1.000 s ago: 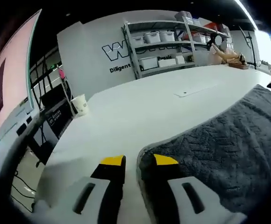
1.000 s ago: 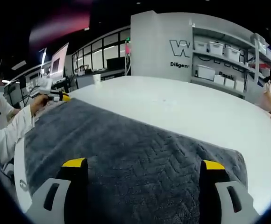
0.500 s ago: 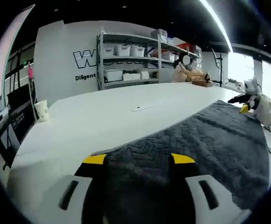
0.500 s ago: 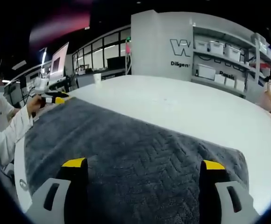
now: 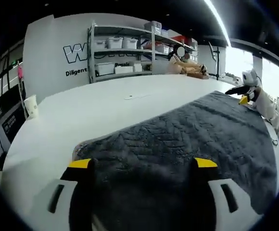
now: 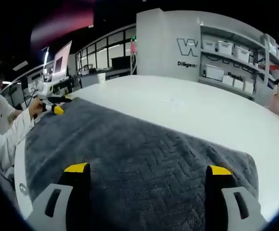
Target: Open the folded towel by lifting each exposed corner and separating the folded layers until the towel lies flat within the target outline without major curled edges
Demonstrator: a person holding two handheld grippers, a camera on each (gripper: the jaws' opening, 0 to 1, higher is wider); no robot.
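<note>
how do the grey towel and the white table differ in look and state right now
The towel is dark grey with a raised herringbone weave; the table is plain, smooth white. The towel is soft cloth spread over part of the surface; the table is a rigid top showing bare beyond the towel's far edge. The towel's near corner in the left gripper view looks rounded and slightly thick, while the table is flat. Both lie level, and both open tongs, left and right, hover over them.

dark grey herringbone towel point(image 5: 187, 139), white table point(image 5: 96, 110)

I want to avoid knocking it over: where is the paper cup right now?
In the left gripper view the paper cup stands at the white table's far left edge, well clear of the grey towel.
</note>
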